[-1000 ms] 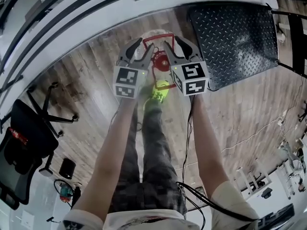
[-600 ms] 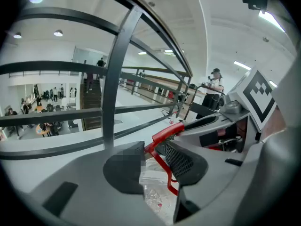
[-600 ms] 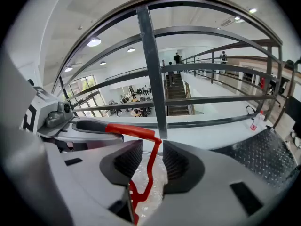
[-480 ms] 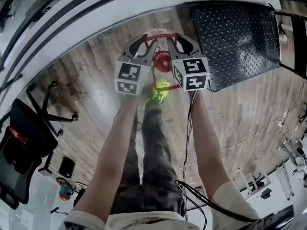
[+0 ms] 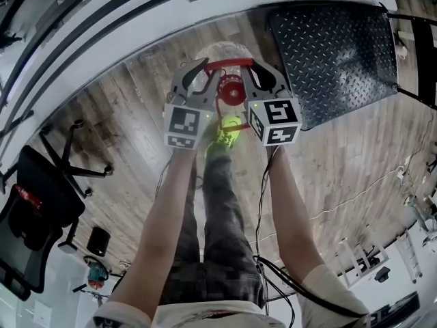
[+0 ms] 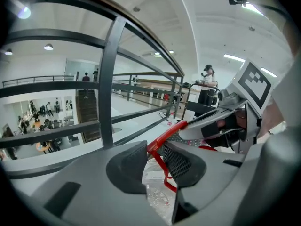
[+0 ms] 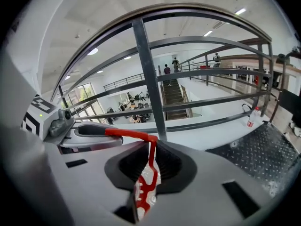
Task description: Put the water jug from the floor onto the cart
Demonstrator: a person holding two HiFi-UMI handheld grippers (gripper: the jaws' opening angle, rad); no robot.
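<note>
Left tongs (image 5: 207,72) closing around red handle (image 5: 229,64) of water jug (image 5: 225,49), right tongs (image 5: 251,72) closing tight on it, railing (image 5: 136,20) ahead, cart (image 5: 334,53) alongside.

- Of the water jug (image 5: 224,50) only the top shows, upper centre of head view; the rest is hidden.
- The distant people (image 6: 44,112), at the left gripper view's left, are too small to tell.

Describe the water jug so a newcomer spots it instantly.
On the wooden floor, beside the black diamond-plate platform, just beyond the person's green shoe, stands the water jug. Only it is clear, with red cap and red handle.
</note>
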